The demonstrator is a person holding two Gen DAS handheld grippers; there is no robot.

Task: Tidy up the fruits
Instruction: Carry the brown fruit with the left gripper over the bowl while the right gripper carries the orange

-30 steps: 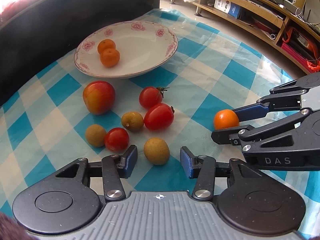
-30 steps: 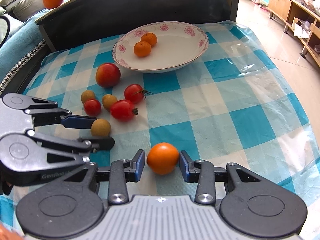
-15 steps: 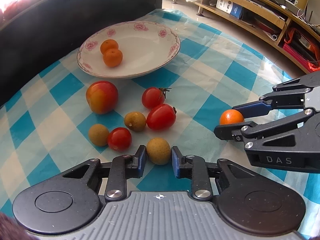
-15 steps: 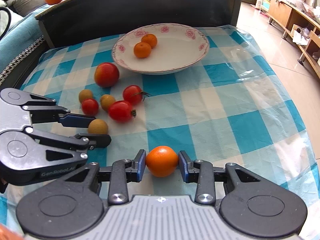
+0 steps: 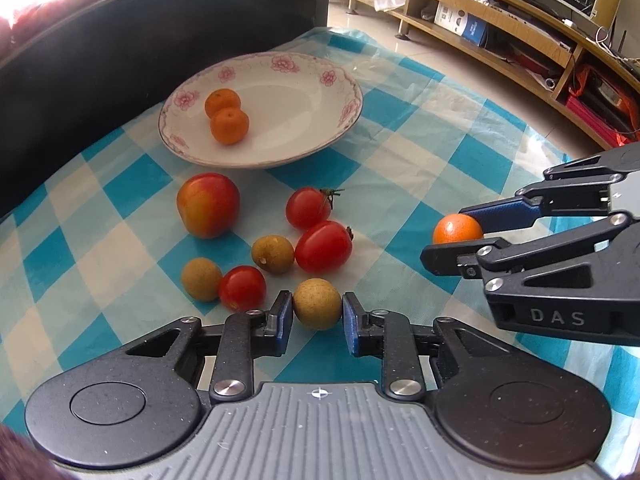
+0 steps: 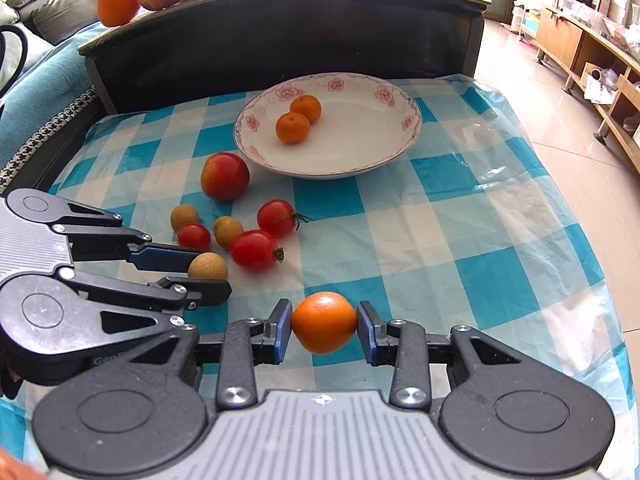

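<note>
My left gripper [image 5: 316,312] is shut on a tan longan [image 5: 317,303], which also shows in the right wrist view [image 6: 208,266]. My right gripper [image 6: 323,326] is shut on a small orange [image 6: 324,322], seen from the side in the left wrist view [image 5: 457,229]. A white floral plate [image 5: 320,128] at the back holds two small oranges [image 5: 229,125]. In front of it lie a red-yellow apple [image 5: 208,205], three red tomatoes [image 5: 323,246] and two more longans [image 5: 273,255] on the blue checked cloth [image 5: 420,168].
A dark sofa back [image 6: 280,44] rises right behind the plate, with fruit on its top ledge [image 6: 120,0]. The cloth's right edge [image 6: 560,184] drops to a tiled floor. Wooden shelving [image 5: 520,28] stands beyond.
My left gripper closed on the longan and lifted it slightly. My right gripper tightened on the orange and raised it off the cloth.
</note>
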